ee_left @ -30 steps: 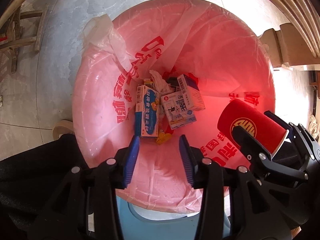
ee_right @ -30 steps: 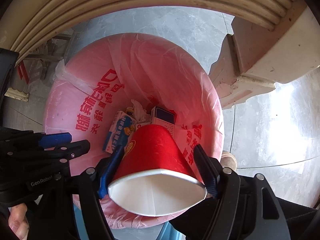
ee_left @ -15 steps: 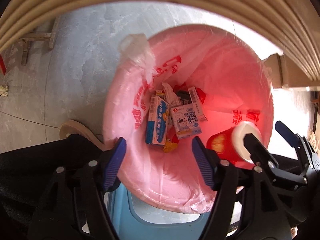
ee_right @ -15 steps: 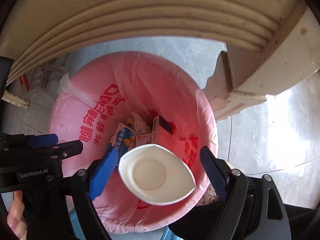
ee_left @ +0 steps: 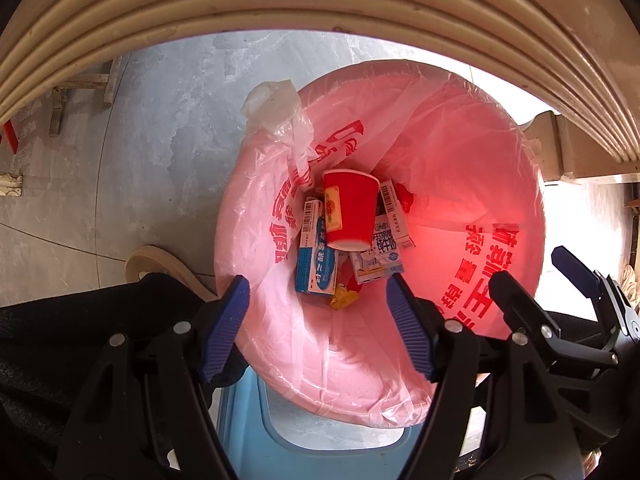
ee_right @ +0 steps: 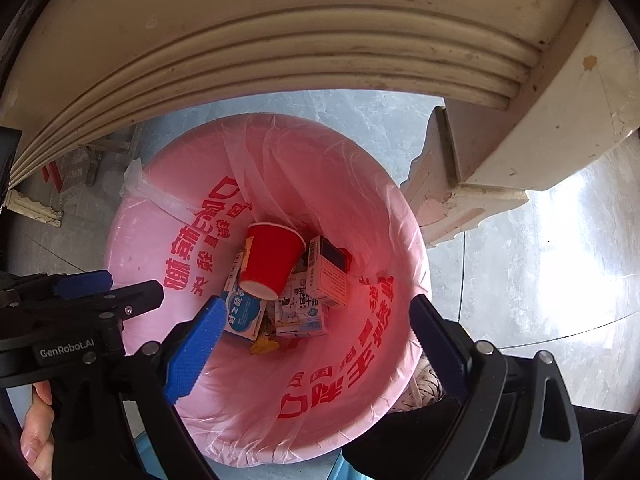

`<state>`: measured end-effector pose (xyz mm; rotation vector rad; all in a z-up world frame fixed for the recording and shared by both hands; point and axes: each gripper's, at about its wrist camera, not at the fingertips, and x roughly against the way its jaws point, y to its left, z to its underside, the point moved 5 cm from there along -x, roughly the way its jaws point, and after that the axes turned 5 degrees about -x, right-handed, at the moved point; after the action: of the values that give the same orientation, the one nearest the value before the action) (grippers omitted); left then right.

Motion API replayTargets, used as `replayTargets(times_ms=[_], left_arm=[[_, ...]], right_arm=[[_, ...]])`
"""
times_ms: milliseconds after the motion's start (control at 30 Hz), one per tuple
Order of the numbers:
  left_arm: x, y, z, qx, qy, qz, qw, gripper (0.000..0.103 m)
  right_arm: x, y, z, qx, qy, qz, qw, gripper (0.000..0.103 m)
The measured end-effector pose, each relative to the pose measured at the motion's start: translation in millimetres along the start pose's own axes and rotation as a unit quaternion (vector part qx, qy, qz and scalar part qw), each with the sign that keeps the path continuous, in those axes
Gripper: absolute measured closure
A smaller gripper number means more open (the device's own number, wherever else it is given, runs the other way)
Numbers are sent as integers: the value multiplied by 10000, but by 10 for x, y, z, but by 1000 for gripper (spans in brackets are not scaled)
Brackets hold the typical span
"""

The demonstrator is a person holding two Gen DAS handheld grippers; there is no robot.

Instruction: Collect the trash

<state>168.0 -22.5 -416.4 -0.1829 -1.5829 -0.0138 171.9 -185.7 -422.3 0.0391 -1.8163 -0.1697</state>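
A round bin lined with a thin pink plastic bag printed with red characters [ee_left: 460,184] stands on a grey stone floor, just beside a cream moulded furniture edge [ee_right: 320,60]. Both hand-held grippers hang above its mouth, pointing down into it.

At the bottom of the bag lies a red paper cup with a gold emblem [ee_left: 350,210], on its side, its white base toward the viewer and its open rim away. It rests on top of the other rubbish: a blue and white cardboard medicine box [ee_left: 316,256] touching its left side, a white printed carton [ee_left: 378,258] beneath and to its right, a pale box with a barcode [ee_left: 394,210] against its right side, and a scrap of yellow wrapper [ee_left: 342,300] near the front.

The right gripper [ee_right: 316,316] has jaws spread wide with nothing between them; they have just been opening, and the cup is now free of them, down in the bin. The left gripper [ee_left: 320,316] is likewise released and empty, its jaws having just been parting.

The cup looks very light and thin-walled, likely to crush or go oval under a firm squeeze. If it had to be taken again, a gentle pinch across its middle or over the rim would probably suit best. The cartons look stiffer, with flat faces easy to clamp.
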Motion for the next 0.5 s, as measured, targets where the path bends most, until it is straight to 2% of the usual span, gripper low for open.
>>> replayTargets(times_ms=[267, 500], left_arm=[[158, -33, 70, -117, -212, -172, 9996, 31], [464, -94, 167, -267, -650, -401, 9967, 30]], right_arm=[[263, 37, 63, 68, -155, -20, 9999, 13], [638, 55, 132, 134, -452, 23, 9989, 13]])
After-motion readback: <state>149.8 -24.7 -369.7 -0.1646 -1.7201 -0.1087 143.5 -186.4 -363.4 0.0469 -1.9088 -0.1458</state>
